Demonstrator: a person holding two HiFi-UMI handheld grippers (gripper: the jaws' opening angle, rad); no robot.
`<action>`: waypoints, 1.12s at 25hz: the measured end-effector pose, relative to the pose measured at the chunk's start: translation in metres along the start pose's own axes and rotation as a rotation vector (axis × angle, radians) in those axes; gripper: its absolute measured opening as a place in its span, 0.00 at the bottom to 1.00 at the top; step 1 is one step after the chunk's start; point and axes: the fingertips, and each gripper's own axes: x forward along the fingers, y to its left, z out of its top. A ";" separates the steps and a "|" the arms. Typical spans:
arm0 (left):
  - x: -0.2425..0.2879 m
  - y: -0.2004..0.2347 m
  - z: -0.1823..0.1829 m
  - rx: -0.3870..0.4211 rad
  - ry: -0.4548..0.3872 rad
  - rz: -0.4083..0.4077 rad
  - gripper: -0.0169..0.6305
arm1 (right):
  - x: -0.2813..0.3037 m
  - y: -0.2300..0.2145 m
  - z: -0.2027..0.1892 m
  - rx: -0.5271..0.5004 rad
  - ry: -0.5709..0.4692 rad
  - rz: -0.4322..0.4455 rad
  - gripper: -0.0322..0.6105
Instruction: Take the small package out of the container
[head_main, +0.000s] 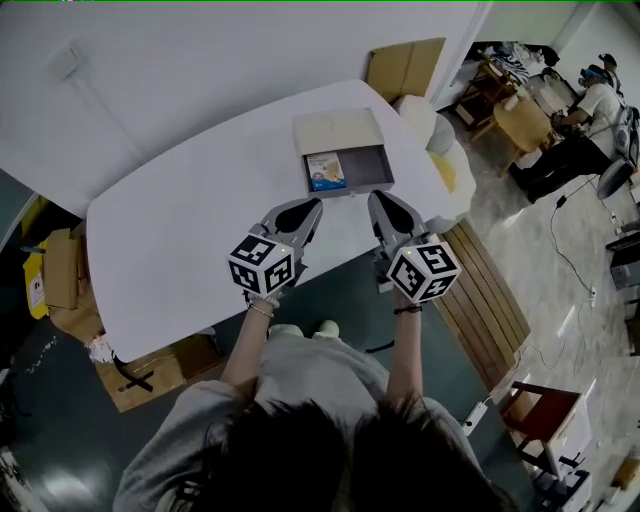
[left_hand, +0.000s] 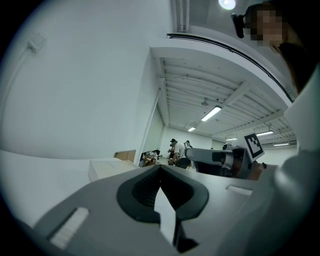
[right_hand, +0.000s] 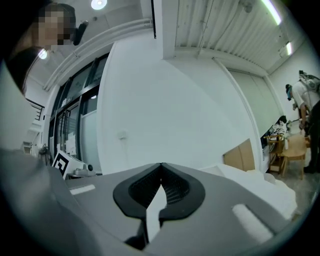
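**Waiting to begin: package not yet taken out**

The package (head_main: 325, 172) is seen lying flat in the left part of the container (head_main: 368, 166), against its left wall, and is touched by nothing. The container stands open on the tabletop (head_main: 180, 240), with its pale lid (head_main: 338, 130) folded back on the far side. No part of the task can be counted as done: the package has been neither gripped nor lifted. The reach, the grip, the lift and the setting down outside the container are all judged to be left.

The left gripper (head_main: 310, 205) and the right gripper (head_main: 380, 200) are held side by side over the near part of the tabletop, just short of the container's near wall, and both are pointed toward it. In each gripper's own view the jaws are shown pressed together at the tips, with nothing between them. It is judged that one pair must be spread before the package can be taken.

A blue and white print with a yellowish patch is made out on the package's face, but no word or brand can be read at this size. Black and white square markers are carried on the left cube (head_main: 262, 265) and the right cube (head_main: 424, 270); they are patterns, not lettering. No writing is seen on the container or its lid.
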 end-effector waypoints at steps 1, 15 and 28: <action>0.002 -0.001 -0.001 0.000 -0.001 0.013 0.01 | 0.001 -0.003 0.000 -0.002 0.007 0.011 0.07; 0.024 0.039 -0.009 -0.033 0.041 0.099 0.01 | 0.044 -0.033 -0.019 0.065 0.087 0.071 0.07; 0.060 0.098 -0.020 -0.125 0.088 0.091 0.01 | 0.114 -0.051 -0.034 0.071 0.191 0.133 0.07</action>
